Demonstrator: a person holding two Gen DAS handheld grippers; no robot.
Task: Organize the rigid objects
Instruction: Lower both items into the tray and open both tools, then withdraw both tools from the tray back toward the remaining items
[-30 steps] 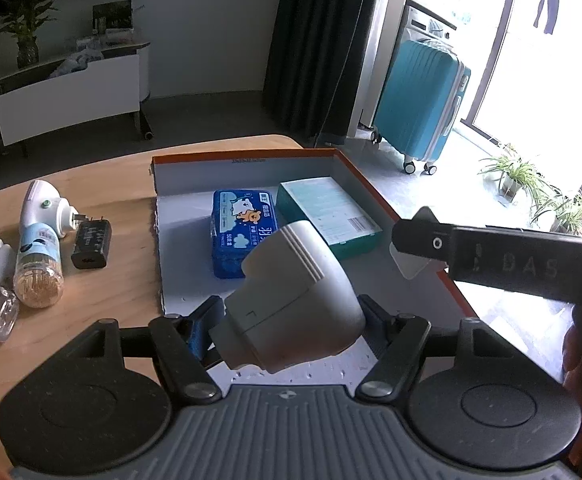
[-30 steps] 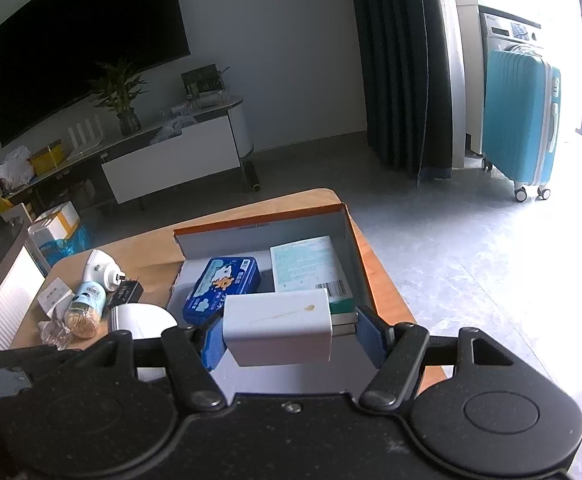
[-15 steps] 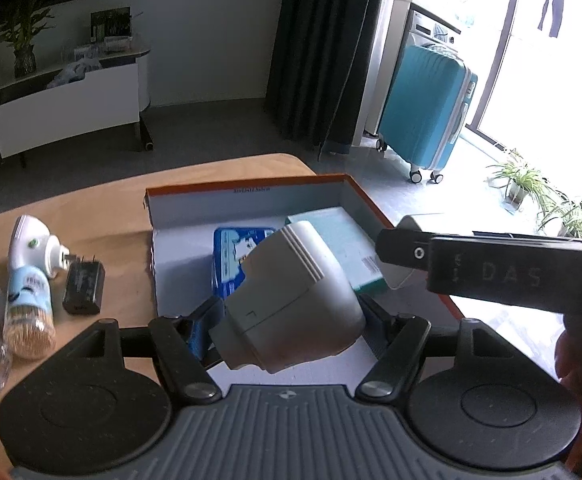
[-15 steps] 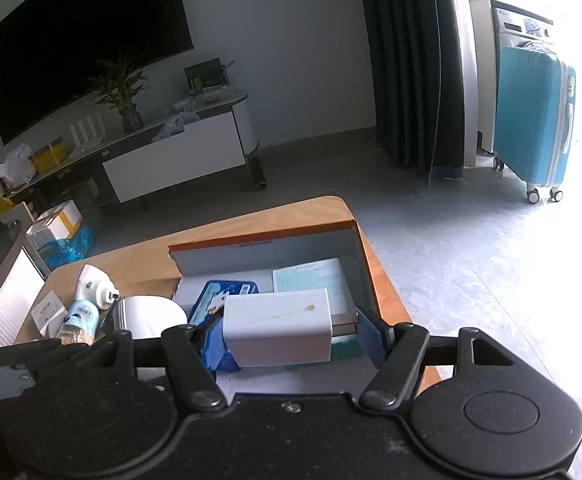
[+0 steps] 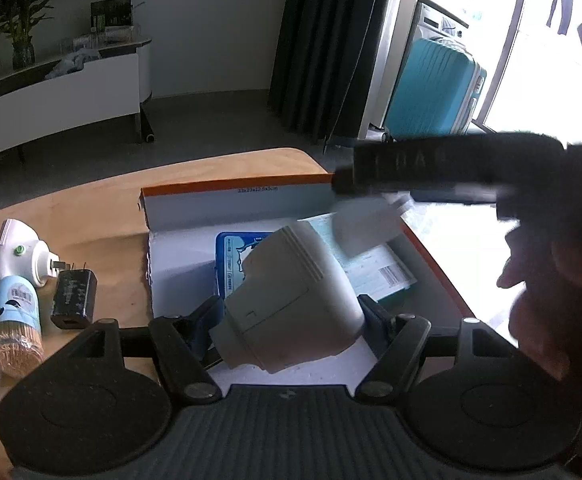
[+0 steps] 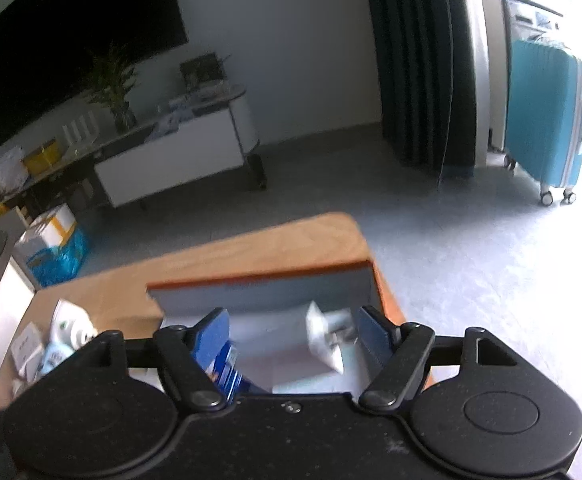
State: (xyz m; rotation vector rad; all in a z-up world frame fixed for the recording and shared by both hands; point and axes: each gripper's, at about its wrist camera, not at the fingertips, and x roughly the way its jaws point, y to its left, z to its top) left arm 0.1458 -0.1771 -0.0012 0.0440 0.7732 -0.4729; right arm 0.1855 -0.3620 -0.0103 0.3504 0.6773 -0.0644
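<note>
the grey adapter (image 5: 287,300) sits low in the centre of your left wrist view, pinched at its sides between the half-spread fingers of your left gripper (image 5: 291,312), above the near part of the orange-edged box (image 5: 235,188). just past it inside the box lie a blue tin (image 5: 231,256) and a teal carton (image 5: 379,276). your right gripper (image 6: 293,330) has its jaws opening; in its own view the white charger (image 6: 325,340) shows blurred in the gap beside the right pad, not pressed by either pad, over the box floor. in the left view that charger (image 5: 365,228) shows right of centre, under the dark bar of the right tool. at the left edge of that view, on the wooden table (image 5: 91,208), lie a black plug (image 5: 73,292), a toothpick jar (image 5: 13,324) and a white plug-in device (image 5: 21,250). upper right stands a teal suitcase (image 5: 431,88).
</note>
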